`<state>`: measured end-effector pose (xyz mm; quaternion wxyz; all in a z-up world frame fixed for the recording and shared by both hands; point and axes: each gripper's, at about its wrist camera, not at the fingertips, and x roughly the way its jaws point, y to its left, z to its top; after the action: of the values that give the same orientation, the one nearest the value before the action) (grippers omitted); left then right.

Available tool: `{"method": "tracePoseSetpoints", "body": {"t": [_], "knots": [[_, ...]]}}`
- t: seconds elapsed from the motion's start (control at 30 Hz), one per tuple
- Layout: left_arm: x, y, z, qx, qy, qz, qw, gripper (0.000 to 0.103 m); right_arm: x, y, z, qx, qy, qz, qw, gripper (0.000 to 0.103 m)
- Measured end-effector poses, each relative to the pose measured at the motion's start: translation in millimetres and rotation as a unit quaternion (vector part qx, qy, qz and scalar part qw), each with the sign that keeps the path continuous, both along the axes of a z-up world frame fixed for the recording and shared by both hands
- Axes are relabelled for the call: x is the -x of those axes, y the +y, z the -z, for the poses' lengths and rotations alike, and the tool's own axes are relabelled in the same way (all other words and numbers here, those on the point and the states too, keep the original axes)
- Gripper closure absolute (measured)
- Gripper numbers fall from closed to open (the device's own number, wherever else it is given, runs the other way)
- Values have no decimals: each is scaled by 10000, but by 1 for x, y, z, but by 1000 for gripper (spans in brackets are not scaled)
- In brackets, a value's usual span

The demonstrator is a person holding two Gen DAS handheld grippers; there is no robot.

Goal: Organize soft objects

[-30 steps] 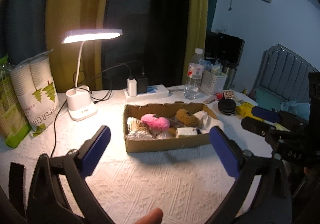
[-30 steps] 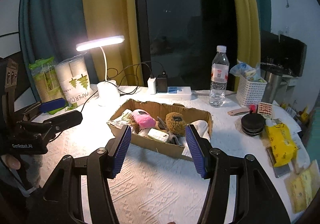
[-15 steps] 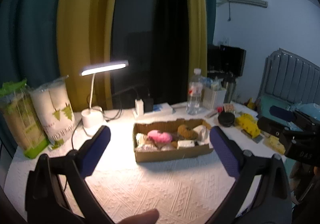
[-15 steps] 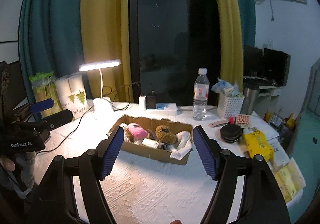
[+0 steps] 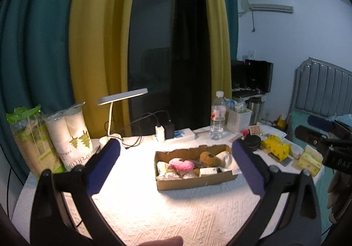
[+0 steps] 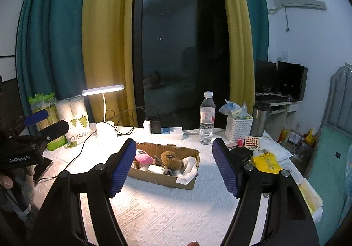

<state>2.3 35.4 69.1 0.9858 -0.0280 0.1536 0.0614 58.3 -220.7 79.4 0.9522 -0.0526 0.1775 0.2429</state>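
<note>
A shallow cardboard box sits mid-table on the white patterned cloth. It holds a pink plush, a brown plush, a white sock-like cloth and other small soft pieces. My left gripper hovers open above and short of the box, nothing between its blue pads. My right gripper is likewise open and empty, back from the box. Each gripper shows in the other's view: the left gripper at the left edge, the right gripper at the right edge.
Behind the box stand a lit desk lamp, a power strip, a water bottle and a white basket. Paper cup sleeves stand at left. A yellow packet and a black disc lie near the table's right edge.
Both grippers have risen and drawn back from the box, which now looks smaller and farther. The right gripper's jaws stand wider than a second ago. The box contents have not moved.
</note>
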Motion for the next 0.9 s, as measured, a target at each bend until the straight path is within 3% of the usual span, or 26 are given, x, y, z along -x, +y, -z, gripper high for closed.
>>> {"method": "tracePoseSetpoints", "body": {"t": [0.9], "knots": [[1, -1, -4, 23, 13, 55, 10000, 1, -3, -4, -1, -34, 22, 15, 10000, 28]]}}
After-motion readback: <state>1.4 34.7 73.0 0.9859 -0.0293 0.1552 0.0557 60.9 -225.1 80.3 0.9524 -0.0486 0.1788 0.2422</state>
